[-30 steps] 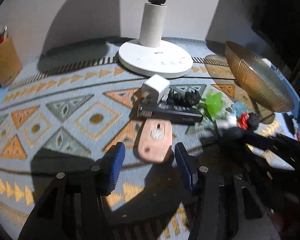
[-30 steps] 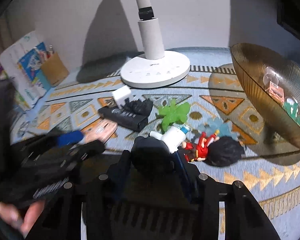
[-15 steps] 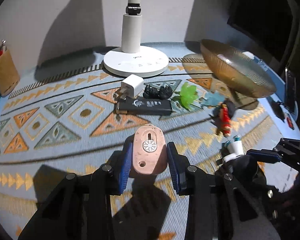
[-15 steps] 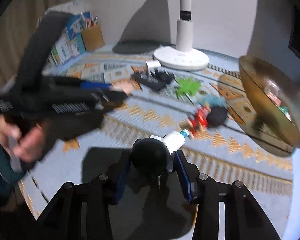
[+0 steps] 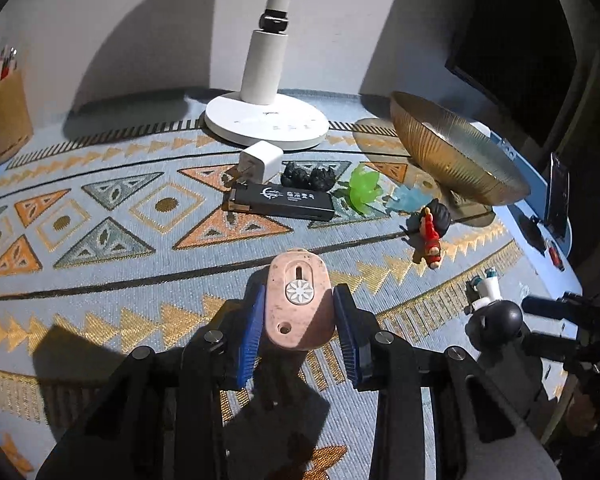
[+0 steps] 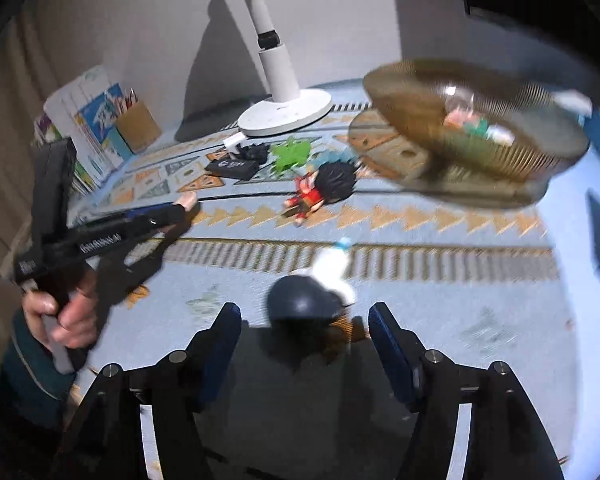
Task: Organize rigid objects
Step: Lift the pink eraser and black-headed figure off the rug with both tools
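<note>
Right wrist view: my right tool (image 6: 304, 320) is opening; the figure (image 6: 308, 292) that it carried now lies free on the tabletop (image 6: 440, 300).
Left tool (image 5: 298, 316): now clamped on the pink case (image 5: 299, 300), lifted.
Meaning: the figure missed the bowl (image 6: 480, 160); re-grasp needed.

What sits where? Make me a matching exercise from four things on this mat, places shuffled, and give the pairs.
Things
1. pink oval case
2. black-headed figure
3. white charger
4. red figure

Places
A. lying beside the foot of the gold bowl
B. clamped in the left gripper
C. just in front of the lamp base
D. between the pads of the right gripper, not clamped

Pairs: 1-B, 2-D, 3-C, 4-A. The right gripper's jaws are opening, with the black-headed figure loose between them.
</note>
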Motion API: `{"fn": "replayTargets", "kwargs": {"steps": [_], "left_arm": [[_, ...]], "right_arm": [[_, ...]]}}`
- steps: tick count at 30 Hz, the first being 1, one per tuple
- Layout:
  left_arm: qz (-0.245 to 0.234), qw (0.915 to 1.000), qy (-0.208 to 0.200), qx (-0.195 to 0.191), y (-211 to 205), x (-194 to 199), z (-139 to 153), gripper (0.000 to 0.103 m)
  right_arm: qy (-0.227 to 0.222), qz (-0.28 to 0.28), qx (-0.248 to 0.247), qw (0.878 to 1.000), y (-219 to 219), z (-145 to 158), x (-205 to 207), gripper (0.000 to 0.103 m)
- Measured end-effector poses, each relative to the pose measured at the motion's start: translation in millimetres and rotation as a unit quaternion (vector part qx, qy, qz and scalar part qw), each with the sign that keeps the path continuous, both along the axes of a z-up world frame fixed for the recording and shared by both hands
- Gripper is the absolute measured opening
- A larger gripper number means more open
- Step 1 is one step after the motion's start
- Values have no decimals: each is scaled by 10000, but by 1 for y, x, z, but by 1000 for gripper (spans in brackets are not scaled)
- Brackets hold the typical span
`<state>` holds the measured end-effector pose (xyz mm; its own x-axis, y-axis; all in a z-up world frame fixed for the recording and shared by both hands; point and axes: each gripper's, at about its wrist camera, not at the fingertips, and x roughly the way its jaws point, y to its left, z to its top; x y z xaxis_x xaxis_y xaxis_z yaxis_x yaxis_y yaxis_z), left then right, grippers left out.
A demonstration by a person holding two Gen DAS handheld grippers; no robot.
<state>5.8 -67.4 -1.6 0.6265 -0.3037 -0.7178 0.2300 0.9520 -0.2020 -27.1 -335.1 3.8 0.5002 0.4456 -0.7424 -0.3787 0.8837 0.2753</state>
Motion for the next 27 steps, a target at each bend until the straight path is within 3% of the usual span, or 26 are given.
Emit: {"fn": "replayTargets", "kwargs": {"steps": [5,9,21,23,25,27], "left_arm": [[0,10000,11,18,1,1,-1,32],[-3,10000,34,-21,4,1,-2,32],[-1,10000,64,-45,5,2,-4,32],[0,10000,63,-41,4,2,-4,32],[3,10000,58,-38,4,2,-4,32],[13,10000,60,-30,4,2,-4,32]], "right_arm": [[363,-426,-253,9981,25,-16,10,66],[460,-875,94,9951,24,-15,19,66],[185,-1226,-246,9920,26,-18,13,65],[197,-1249,-197,9918,22,-17,12,63],[167,-1305,-296,9909,22,-17,12,54],[84,-1324,-457,9901,25,-17,11,53]]}}
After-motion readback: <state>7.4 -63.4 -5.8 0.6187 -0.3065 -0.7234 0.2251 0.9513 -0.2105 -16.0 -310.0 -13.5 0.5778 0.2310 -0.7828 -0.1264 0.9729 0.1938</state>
